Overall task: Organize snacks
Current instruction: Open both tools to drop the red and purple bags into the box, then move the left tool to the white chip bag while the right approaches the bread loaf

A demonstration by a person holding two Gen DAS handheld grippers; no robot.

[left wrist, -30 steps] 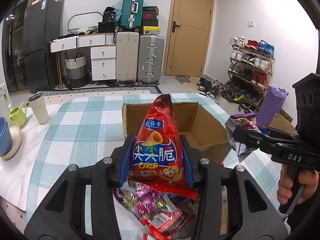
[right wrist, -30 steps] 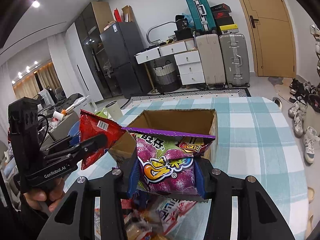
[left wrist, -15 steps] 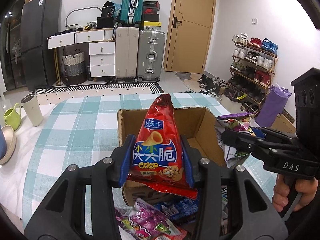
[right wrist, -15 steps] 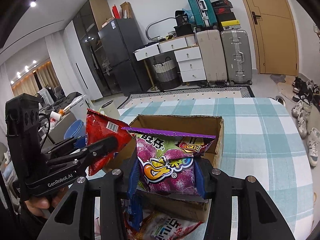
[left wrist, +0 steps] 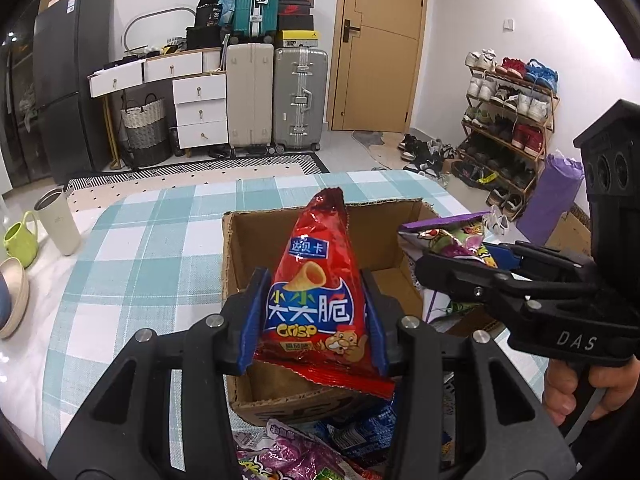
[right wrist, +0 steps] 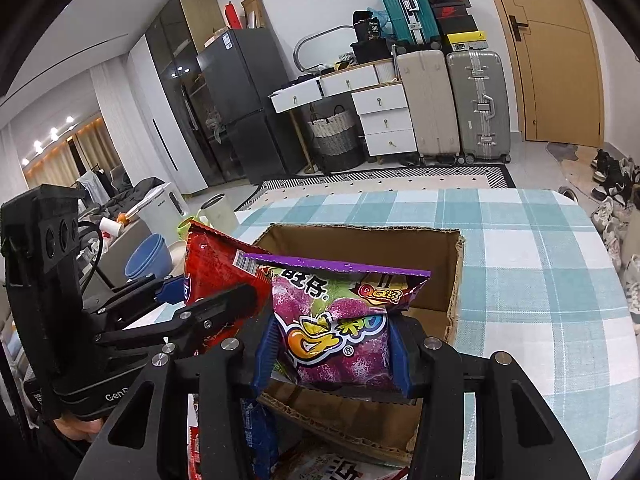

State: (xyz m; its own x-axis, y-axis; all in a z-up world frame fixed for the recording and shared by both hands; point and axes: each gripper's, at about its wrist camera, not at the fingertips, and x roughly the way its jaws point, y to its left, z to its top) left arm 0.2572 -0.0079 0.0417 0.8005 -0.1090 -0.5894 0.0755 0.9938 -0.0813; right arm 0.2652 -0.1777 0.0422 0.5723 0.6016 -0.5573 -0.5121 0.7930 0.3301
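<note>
My left gripper (left wrist: 312, 320) is shut on a red crisp bag (left wrist: 316, 300) and holds it over the near edge of an open cardboard box (left wrist: 400, 216). My right gripper (right wrist: 332, 344) is shut on a purple candy bag (right wrist: 336, 320) and holds it over the box (right wrist: 456, 280) too. In the left wrist view the right gripper (left wrist: 436, 264) and its purple bag (left wrist: 448, 236) are at the box's right side. In the right wrist view the left gripper (right wrist: 208, 296) and red bag (right wrist: 216, 264) are at the box's left.
More snack packets (left wrist: 304, 452) lie on the checked tablecloth (left wrist: 160, 240) just before the box, also seen in the right wrist view (right wrist: 256, 440). A cream tumbler (left wrist: 58, 220), green mug (left wrist: 20, 238) and bowls (right wrist: 150, 256) stand at the table's left.
Both grippers have moved forward with their bags, from above the snack pile to over the box. The box now fills more of both views.
</note>
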